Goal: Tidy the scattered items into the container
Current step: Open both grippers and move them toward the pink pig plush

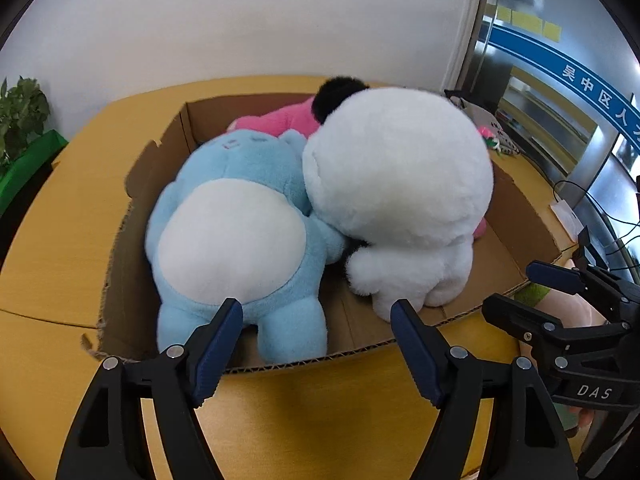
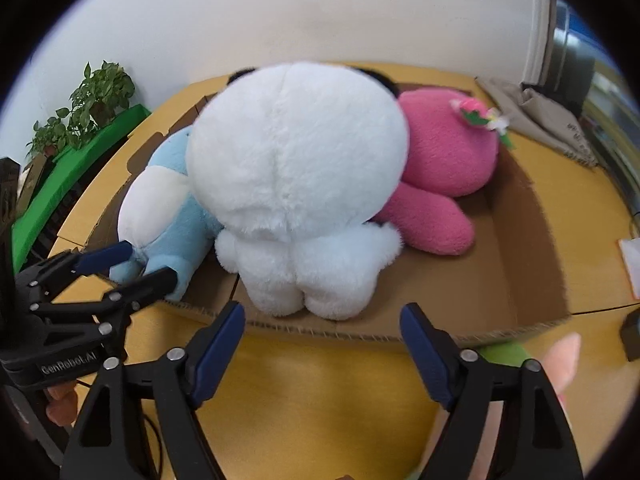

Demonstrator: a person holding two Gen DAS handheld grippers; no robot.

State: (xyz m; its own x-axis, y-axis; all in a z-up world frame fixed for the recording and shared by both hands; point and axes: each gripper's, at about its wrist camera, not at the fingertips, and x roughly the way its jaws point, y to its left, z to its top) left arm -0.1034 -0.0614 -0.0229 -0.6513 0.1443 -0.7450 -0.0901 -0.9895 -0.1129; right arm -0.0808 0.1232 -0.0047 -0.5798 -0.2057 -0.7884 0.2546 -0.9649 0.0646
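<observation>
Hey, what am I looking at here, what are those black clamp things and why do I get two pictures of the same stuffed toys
A person holds two handheld grippers, each carrying a wide-angle camera looking along its fingers. One picture comes from the left gripper, the other from the right gripper. Both are open and hold nothing. On the yellow table sits a cardboard box with three plush toys inside: a blue one, a white one and a pink one. A grey cloth lies beyond it.

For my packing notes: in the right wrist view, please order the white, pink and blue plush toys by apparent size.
1. White plush toy, though it sits nearest the camera.
2. Pink plush toy.
3. Blue plush toy, partly hidden.
</observation>
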